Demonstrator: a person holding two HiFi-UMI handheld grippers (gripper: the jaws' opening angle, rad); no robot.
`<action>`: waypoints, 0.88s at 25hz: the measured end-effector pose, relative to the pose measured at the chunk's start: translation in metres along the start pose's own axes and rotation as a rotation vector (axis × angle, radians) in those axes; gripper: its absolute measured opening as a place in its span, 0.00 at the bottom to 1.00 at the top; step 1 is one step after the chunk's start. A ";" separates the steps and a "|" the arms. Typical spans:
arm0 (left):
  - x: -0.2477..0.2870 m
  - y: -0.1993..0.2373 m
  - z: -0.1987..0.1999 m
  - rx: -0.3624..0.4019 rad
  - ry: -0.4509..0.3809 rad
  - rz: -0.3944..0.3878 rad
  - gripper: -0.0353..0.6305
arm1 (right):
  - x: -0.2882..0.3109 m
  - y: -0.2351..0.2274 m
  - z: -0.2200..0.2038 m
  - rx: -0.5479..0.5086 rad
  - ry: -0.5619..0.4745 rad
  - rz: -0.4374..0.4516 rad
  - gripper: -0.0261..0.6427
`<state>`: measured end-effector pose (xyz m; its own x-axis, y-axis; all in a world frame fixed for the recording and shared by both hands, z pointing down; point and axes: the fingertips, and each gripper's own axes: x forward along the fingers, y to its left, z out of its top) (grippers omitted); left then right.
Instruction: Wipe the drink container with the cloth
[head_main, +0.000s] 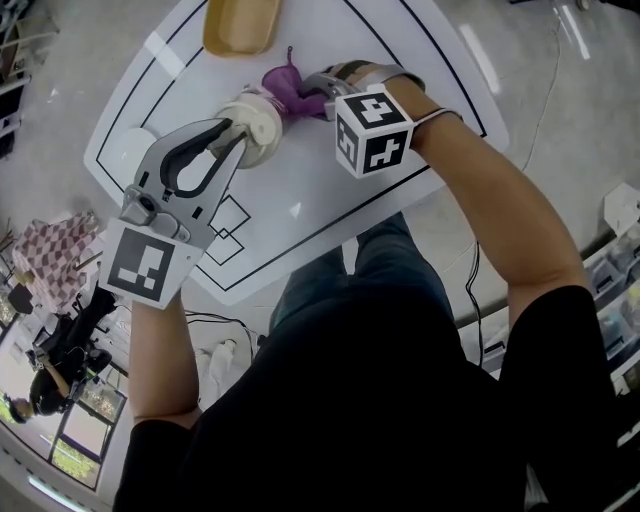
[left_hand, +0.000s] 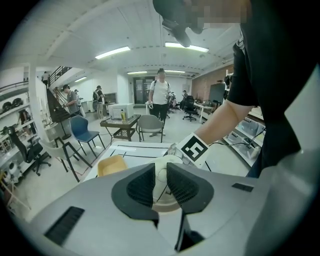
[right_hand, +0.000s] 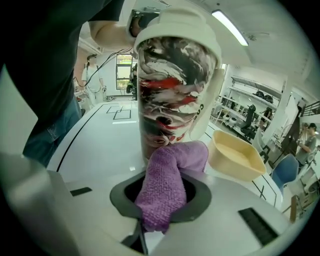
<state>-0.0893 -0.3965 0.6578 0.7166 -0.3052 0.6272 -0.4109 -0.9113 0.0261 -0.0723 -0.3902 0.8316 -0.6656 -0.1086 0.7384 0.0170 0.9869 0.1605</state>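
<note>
1. Here, a drink container (right_hand: 172, 85) stands upright on a white bench (head_main: 330, 190) marked with black lines. It is a tall tumbler with a cream lid and a glossy body printed in black, red and white.
2. The left gripper (head_main: 232, 135) reaches it from above. Its fingers (left_hand: 142, 187) stand only a narrow gap apart and appear to pinch a raised part of the cream lid, steadying the container.
3. The right gripper (head_main: 320, 98) has its fingers closed on a purple cloth (right_hand: 165, 190). The cloth's free end folds forward and touches the lower side of the container, close to the bench.
4. A shallow yellow tray (right_hand: 235, 155) sits on the bench near the container, apart from it.
5. As a judgement, the container looks rigid and smooth, and likely slippery under hard fingers. It is tall enough to tip if pushed low on one side. Whether it is full cannot be told. The lid seems the sensible place to hold, since that leaves the printed wall free for wiping.
6. The cloth looks soft, knitted and limp, so it will probably bunch and drag rather than slide. A firm pinch near its middle, with a loose pad left in front, should suit it.
</note>
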 end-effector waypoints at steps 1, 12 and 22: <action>0.000 0.000 0.000 0.011 0.001 0.001 0.19 | 0.001 0.000 -0.001 0.003 0.001 0.006 0.16; -0.002 -0.001 0.006 0.009 0.041 -0.007 0.19 | -0.015 0.000 0.005 0.064 0.027 0.003 0.16; -0.029 0.016 0.023 -0.088 -0.053 0.097 0.40 | -0.087 -0.003 0.038 0.123 -0.006 -0.049 0.16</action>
<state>-0.1037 -0.4088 0.6223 0.6991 -0.4069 0.5880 -0.5259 -0.8497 0.0374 -0.0429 -0.3788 0.7423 -0.6676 -0.1572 0.7277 -0.1072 0.9876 0.1150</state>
